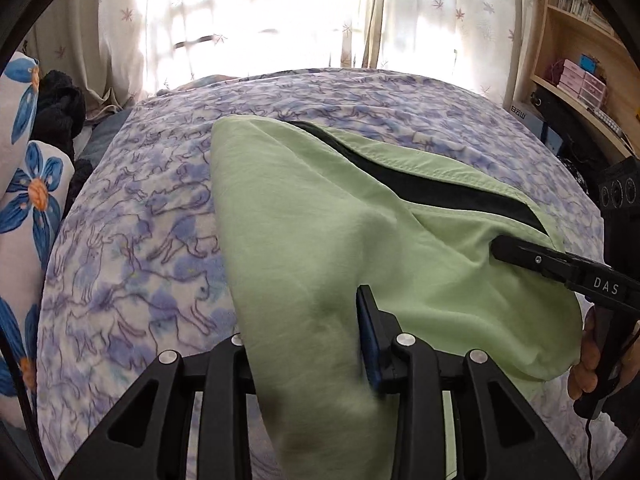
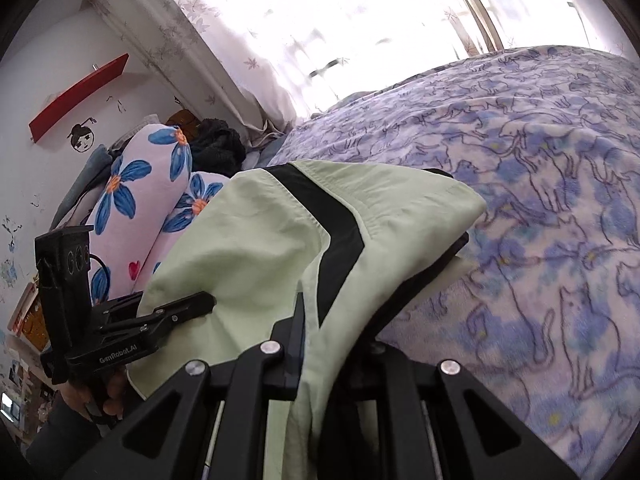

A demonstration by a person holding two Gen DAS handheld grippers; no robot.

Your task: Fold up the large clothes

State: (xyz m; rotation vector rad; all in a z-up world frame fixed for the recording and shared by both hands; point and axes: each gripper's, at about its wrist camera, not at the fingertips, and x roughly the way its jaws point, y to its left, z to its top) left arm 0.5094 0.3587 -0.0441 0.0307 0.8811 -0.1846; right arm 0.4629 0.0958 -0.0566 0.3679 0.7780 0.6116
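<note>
Garment draped on the bed; pillows left of it, bookshelf right, curtain behind.

Both wrist views close, angled down, sharing the bedspread

A bed blanket printed with purple-blue cat outlines on white covers the mattress and fills most of both views. Behind it hang pale curtains with a faint leaf pattern, lit brightly from the window. At the bed's far left lie white pillows with big blue flowers, and just beside them a dark knitted heap. On the wall above, a red shelf sits tilted in the right wrist view, with a small drawn face under it. A wooden bookcase stands at the right side, holding pink boxes and a row of books.
</note>
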